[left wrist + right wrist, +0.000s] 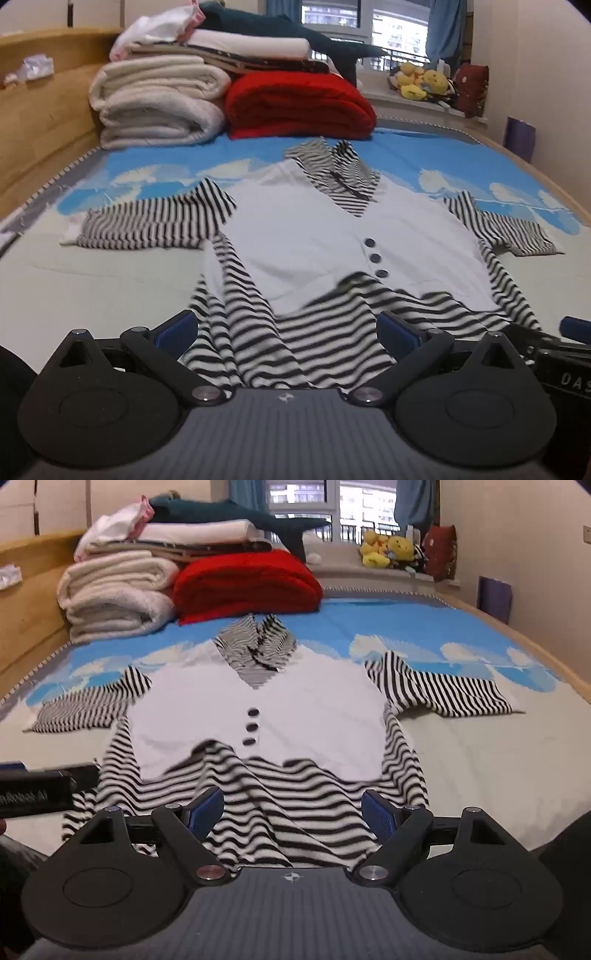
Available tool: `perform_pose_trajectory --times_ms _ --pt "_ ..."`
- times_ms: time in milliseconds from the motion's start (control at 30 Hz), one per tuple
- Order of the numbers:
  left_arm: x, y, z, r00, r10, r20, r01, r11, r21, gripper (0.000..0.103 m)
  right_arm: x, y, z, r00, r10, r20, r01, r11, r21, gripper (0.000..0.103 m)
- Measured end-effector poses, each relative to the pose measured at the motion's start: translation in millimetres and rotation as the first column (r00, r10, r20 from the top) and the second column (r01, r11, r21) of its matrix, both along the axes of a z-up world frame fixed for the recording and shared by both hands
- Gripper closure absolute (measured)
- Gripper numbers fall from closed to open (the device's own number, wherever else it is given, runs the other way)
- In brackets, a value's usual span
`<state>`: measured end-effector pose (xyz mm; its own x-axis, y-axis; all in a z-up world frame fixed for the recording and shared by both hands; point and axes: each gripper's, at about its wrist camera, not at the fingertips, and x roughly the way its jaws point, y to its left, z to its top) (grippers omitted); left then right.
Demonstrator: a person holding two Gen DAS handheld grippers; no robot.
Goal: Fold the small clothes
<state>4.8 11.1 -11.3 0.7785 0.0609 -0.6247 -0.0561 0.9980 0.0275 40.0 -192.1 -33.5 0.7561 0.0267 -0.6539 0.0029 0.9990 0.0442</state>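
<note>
Striped shirt (pixel 295 332) hem lies between both wide-open, empty claws, left claw (pixel 288 332) and right claw (pixel 293 810).

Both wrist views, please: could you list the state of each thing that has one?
Shirt: spread flat, face up, unfolded, sleeves out.
Buttons: fastened.
Left gripper: open, hem between the fingers.
Right gripper: open, hem between the fingers.
Blankets: folded, stacked.

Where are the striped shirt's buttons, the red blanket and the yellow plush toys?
buttons (pixel 252 726), right wrist view, on the middle button.
red blanket (pixel 299 103), left wrist view, on its folded front.
yellow plush toys (pixel 386 546), right wrist view, on the middle toy.
</note>
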Motion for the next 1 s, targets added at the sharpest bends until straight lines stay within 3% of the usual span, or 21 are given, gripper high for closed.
perform_pose_trajectory --times_ms 300,500,1000 --pt "8 3 -15 0.998 -0.031 -0.054 0.029 0.999 -0.032 0.000 -32 8 5 1.000 0.029 0.012 -0.029 1.000 -0.004 0.020" --pt "12 2 -19 0.997 -0.047 -0.064 0.043 0.997 -0.070 0.000 -32 16 3 0.999 0.047 0.017 -0.047 0.999 -0.011 0.020" --pt "15 -3 -20 0.993 -0.086 -0.086 0.080 0.994 -0.073 0.000 -34 16 3 0.998 0.059 0.031 -0.059 0.998 -0.003 0.020"
